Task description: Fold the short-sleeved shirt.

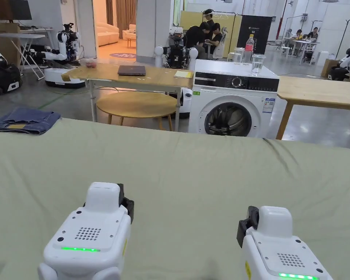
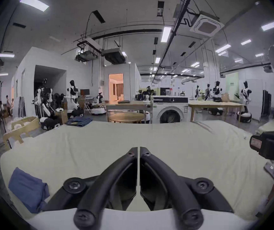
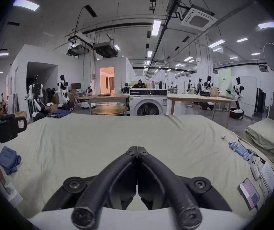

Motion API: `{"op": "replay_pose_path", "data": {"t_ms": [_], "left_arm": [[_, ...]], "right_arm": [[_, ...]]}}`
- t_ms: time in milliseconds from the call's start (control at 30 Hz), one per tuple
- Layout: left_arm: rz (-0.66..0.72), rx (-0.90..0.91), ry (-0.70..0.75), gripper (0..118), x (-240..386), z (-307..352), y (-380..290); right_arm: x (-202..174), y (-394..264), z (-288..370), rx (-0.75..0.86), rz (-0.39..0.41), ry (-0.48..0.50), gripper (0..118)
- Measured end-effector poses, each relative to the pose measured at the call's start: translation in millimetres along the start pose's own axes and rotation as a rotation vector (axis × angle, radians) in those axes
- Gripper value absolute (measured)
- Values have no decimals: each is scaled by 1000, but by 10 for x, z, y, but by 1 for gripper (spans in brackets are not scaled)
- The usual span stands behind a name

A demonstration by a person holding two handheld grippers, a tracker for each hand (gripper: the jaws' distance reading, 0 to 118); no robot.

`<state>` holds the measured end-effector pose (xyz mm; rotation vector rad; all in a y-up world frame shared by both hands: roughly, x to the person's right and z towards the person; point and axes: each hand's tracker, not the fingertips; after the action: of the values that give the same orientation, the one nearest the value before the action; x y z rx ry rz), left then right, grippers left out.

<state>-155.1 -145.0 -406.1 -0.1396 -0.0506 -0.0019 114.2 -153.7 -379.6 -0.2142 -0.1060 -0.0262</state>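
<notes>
Middle of green bed sheet (image 1: pixel 192 171) wide open, plenty of room ahead of both grippers. Far left corner: folded jeans (image 1: pixel 24 121). Near left edge: crumpled blue cloth (image 2: pixel 27 189). Right edge cluttered: row of batteries (image 3: pixel 239 149), white controller (image 3: pixel 255 168), paper (image 3: pixel 268 173), phone (image 3: pixel 249 193). Pillow (image 3: pixel 265 134) just beyond that, far right.

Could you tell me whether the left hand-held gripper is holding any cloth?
No, the left hand-held gripper has its jaws closed together on nothing, above the bare green sheet.
</notes>
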Motion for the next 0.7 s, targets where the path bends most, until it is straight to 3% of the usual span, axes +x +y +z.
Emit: {"op": "replay_pose_path", "data": {"t_ms": [700], "left_arm": [[4, -38, 8, 0, -135, 49, -53]], "right_arm": [[-19, 1, 28, 39, 4, 3, 0]]}}
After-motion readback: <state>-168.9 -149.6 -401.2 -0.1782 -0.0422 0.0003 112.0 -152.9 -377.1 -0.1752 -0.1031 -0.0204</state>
